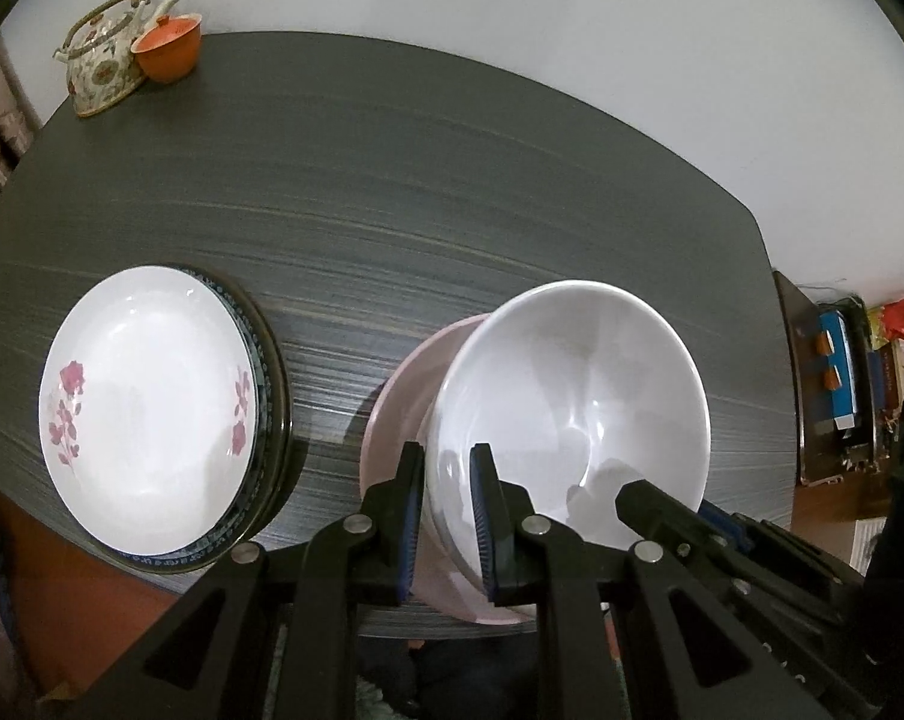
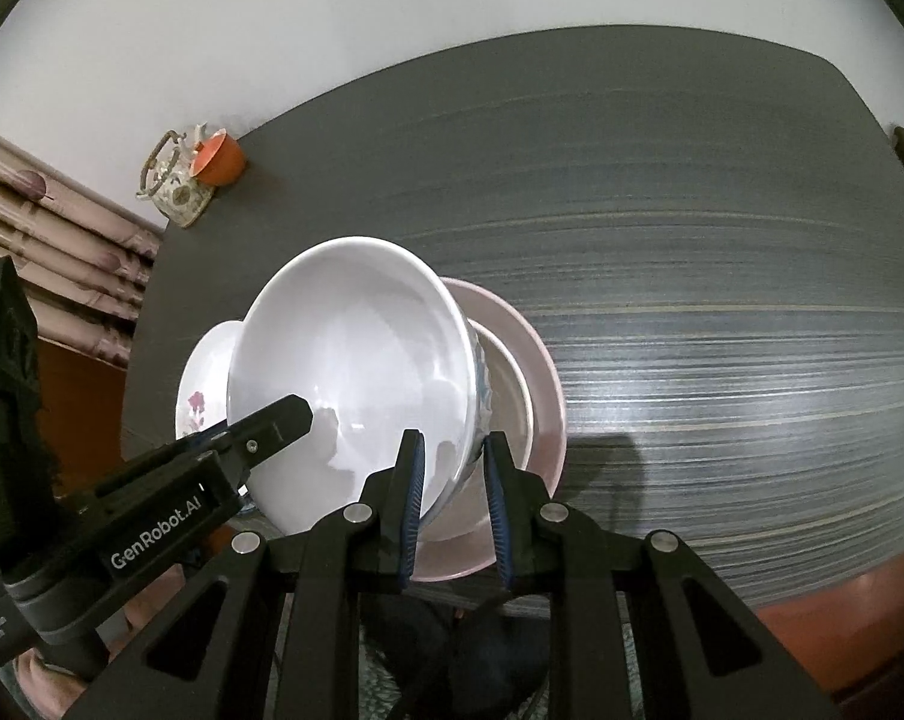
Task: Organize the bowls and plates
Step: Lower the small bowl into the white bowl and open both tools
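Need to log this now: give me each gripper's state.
Left gripper: shut on the white bowl, at its rim.
Right gripper: shut on the same bowl's opposite rim.

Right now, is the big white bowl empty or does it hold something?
Empty. Both wrist views look into the white bowl and show only its bare glossy inside, with reflections and the shadows of the grippers.

My two black jaw sets, blue pads.
Left gripper [image 1: 446, 516] & right gripper [image 2: 452, 504]: matte black linkage arms w/ triangular cutouts, silver round pivot pins, ribbed blue pads; white "GenRobot.AI" lettering on left body.
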`<state>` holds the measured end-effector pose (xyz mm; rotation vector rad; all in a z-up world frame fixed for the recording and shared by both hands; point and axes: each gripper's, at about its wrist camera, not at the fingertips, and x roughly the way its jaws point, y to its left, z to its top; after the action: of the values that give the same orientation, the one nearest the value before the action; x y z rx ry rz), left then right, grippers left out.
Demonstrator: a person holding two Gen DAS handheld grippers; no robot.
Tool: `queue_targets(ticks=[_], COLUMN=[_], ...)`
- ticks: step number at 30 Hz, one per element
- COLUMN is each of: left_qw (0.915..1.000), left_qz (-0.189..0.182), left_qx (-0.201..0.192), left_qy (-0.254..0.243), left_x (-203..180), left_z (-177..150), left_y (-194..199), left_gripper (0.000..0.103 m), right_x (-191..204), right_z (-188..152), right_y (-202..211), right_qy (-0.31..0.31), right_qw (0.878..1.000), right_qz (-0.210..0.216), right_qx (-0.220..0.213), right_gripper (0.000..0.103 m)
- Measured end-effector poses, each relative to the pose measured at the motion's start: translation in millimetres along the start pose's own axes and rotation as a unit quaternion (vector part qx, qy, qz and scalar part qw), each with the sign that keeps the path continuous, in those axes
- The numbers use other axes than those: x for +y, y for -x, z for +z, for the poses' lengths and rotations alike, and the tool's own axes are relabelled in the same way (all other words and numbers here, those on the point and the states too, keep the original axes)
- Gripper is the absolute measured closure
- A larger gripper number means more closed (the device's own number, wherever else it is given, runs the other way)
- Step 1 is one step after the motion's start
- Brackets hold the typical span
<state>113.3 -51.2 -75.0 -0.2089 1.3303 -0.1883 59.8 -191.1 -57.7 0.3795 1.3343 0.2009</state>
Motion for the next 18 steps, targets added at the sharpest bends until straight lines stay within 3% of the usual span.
queue_targets(ticks=[18], left_qw=[0.9999], left_qz=[0.012], left_qx=[0.009], left_qy=[-0.003], left_x=[-2], left_z=[-1], left_y=[-12], left_gripper=[0.087], right_x=[-5], right_z=[2], right_y=[-23], right_qy=[-0.008], right_qw=[1.0], right_qz=[-0.004], right_qx=[0.023], right_gripper=[0.082])
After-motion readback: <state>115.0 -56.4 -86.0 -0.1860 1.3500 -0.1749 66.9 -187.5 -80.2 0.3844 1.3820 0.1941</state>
